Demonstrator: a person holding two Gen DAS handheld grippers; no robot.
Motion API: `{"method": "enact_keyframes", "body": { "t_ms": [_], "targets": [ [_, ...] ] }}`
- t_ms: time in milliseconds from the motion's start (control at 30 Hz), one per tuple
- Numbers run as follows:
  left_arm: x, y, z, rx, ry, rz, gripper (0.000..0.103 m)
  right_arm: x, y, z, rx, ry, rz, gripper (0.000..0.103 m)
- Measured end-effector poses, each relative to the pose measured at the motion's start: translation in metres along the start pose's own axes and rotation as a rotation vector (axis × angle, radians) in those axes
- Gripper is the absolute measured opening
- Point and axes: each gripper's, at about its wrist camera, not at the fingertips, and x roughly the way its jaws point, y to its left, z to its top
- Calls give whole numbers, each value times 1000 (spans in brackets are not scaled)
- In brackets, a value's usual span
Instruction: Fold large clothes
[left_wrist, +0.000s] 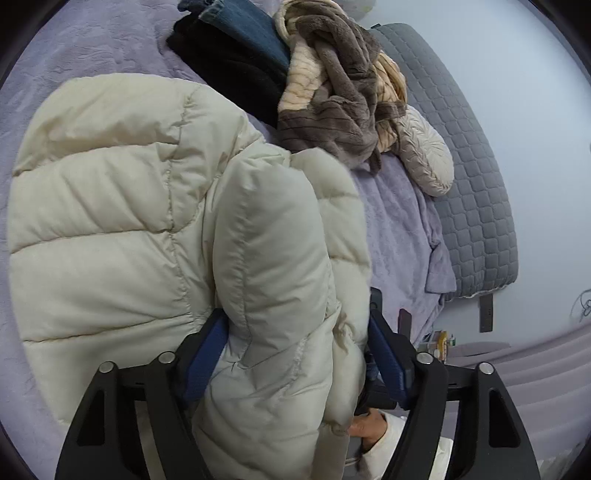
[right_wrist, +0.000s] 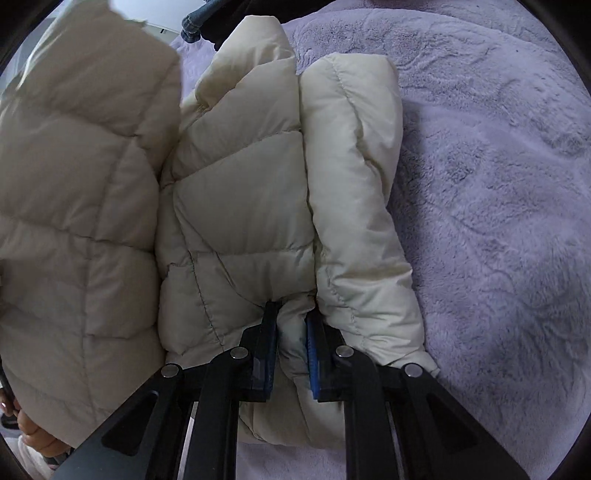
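A cream puffer jacket lies on a lavender fleece blanket. In the left wrist view my left gripper has its blue-padded fingers spread wide around a thick fold of the jacket's edge and holds it raised. In the right wrist view my right gripper is shut on a bunched fold of the jacket, beside a folded sleeve. A lifted part of the jacket hangs at the left of that view.
A pile of other clothes lies at the far side of the bed: a brown and beige fleece, blue jeans and a black garment. A beige pillow lies on a grey quilted mattress. The blanket spreads to the right.
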Motion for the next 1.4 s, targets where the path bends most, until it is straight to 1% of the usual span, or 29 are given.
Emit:
{"method": "enact_keyframes", "body": {
  "t_ms": [100, 167, 233, 300, 333, 367, 433, 467, 567, 633, 667, 700, 733, 767, 800, 867, 967, 1067, 1100, 1167, 1233, 1300, 1333, 1367, 1400],
  "targets": [
    [17, -4, 0, 16, 22, -37, 77, -2, -9, 3, 20, 0, 25, 16],
    [22, -7, 0, 26, 15, -24, 77, -6, -16, 5, 53, 5, 54, 16],
    [23, -7, 2, 24, 5, -17, 77, -19, -29, 5, 104, -2, 91, 17],
    [24, -5, 2, 19, 0, -9, 77, -37, -42, 5, 149, -34, 140, 27],
    [23, -4, 2, 20, -3, -6, 77, -48, -48, 4, 171, -56, 166, 40],
    [23, -4, 2, 23, -6, -1, 77, -59, -54, 4, 191, -81, 185, 49],
    [23, -4, 1, 26, -10, 8, 77, -81, -63, 6, 216, -131, 207, 49],
    [23, -4, 1, 29, -13, 11, 77, -91, -67, 8, 226, -156, 231, 49],
    [23, -6, 0, 42, -18, 23, 77, -112, -77, 18, 265, -215, 370, 50],
    [24, -8, 0, 51, -18, 29, 77, -111, -77, 26, 272, -215, 426, 49],
    [24, -9, 0, 57, -18, 33, 77, -106, -75, 32, 258, -199, 438, 41],
    [24, -10, 0, 64, -17, 37, 77, -98, -68, 43, 236, -179, 435, 31],
    [24, -10, 0, 70, -15, 35, 77, -89, -64, 49, 214, -158, 405, 9],
    [25, -12, -1, 76, -14, 29, 77, -78, -64, 56, 206, -138, 362, 8],
    [26, -14, -1, 86, -12, 22, 77, -69, -64, 61, 205, -120, 338, 7],
    [30, -17, -2, 110, 0, 15, 77, -51, -70, 71, 209, -84, 309, 6],
    [44, -23, -5, 152, 34, 6, 77, -23, -67, 81, 166, -23, 292, 6],
    [60, -31, -10, 210, 60, 36, 77, -3, -55, 91, 103, 21, 244, 6],
    [64, -33, -12, 227, 66, 49, 77, 4, -53, 87, 96, 32, 237, 6],
    [68, -35, -15, 248, 74, 62, 77, 2, -50, 90, 94, 42, 230, 6],
    [69, -35, -16, 257, 79, 63, 77, -10, -48, 88, 73, 33, 202, 8],
    [69, -35, -18, 271, 82, 70, 77, -23, -45, 86, 58, 16, 193, 28],
    [69, -36, -19, 278, 80, 73, 77, -33, -45, 83, 56, 5, 211, 64],
    [68, -36, -19, 283, 78, 78, 77, -39, -47, 80, 54, -8, 205, 98],
    [69, -37, -20, 289, 76, 83, 77, -48, -47, 78, 47, -25, 181, 103]
  ]
}}
